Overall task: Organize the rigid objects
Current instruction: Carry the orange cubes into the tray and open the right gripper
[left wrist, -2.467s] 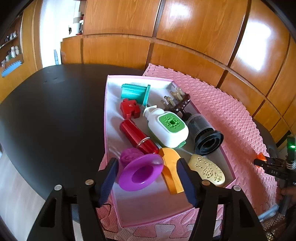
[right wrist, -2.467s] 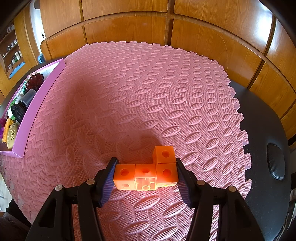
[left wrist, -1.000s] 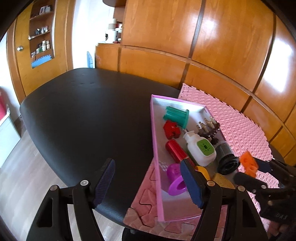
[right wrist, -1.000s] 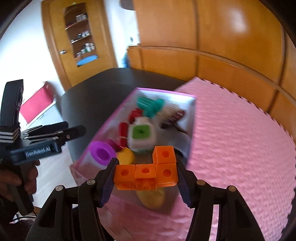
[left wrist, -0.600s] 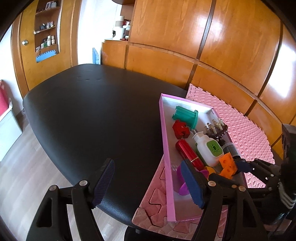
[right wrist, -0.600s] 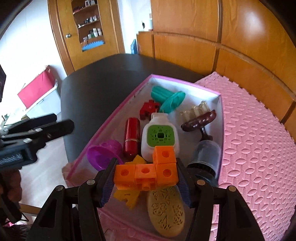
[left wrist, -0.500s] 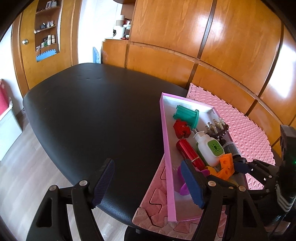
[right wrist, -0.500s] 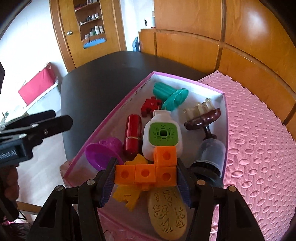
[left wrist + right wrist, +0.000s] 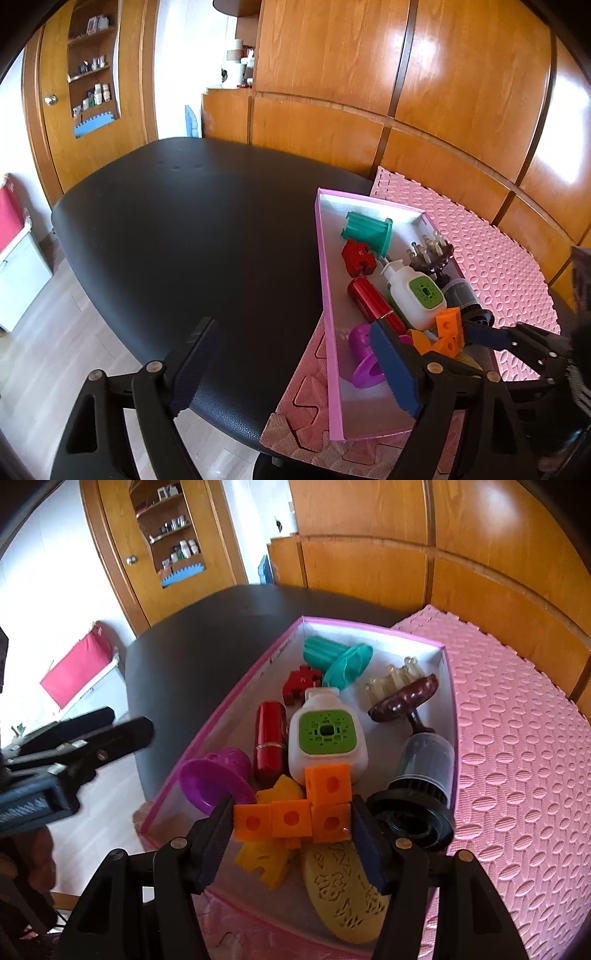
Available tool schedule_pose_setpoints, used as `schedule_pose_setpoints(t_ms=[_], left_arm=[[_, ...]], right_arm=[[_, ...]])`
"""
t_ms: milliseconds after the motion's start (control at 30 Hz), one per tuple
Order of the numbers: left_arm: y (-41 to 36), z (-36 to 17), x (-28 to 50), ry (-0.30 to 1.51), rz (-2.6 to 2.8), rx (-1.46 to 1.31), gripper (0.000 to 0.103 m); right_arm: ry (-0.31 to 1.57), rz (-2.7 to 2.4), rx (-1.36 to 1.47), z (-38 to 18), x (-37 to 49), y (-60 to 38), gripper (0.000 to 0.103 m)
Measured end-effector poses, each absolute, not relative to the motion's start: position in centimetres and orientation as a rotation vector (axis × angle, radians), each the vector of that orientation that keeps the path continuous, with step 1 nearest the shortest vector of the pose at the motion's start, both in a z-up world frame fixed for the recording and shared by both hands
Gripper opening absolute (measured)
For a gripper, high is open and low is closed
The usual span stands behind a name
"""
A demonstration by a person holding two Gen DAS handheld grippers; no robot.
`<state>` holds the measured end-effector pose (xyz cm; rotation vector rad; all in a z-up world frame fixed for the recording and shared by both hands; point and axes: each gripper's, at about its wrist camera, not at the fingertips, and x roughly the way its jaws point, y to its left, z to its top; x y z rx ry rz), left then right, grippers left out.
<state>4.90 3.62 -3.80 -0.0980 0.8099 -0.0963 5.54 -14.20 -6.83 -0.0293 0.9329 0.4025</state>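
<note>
Orange linked cubes [image 9: 295, 812] are seen between the just-widened jaws of the right gripper [image 9: 293, 843], a slight gap showing at the right pad, low over the pink tray [image 9: 236, 698], while the left gripper [image 9: 295, 369] is spread, empty, beside it.

We find a tray [image 9: 445, 653] lying partly on a foam mat [image 9: 517, 738] and partly on the tabletop [image 9: 184, 229], the mat stretching off to the tray's right. In the tray, a spool [image 9: 334, 659] lies at the far end, a puzzle piece [image 9: 299, 683] just before it, a dispenser bottle [image 9: 327, 734] in the middle, a cylinder [image 9: 269, 738] on its left, a massage brush [image 9: 402, 694] on its right. A block piece [image 9: 306, 808] sits between our right claw's [image 9: 293, 830] fingers, over the near end.
</note>
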Motion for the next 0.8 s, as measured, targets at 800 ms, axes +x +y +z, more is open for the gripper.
schedule_pose_setpoints(t_ms=[800], left_arm=[[0.2,-1.5,1.4,0.705,-0.023,-0.052,0.103]], right_arm=[[0.813,0.076,0.056,-5.0,1.1,-17.4,0.066]])
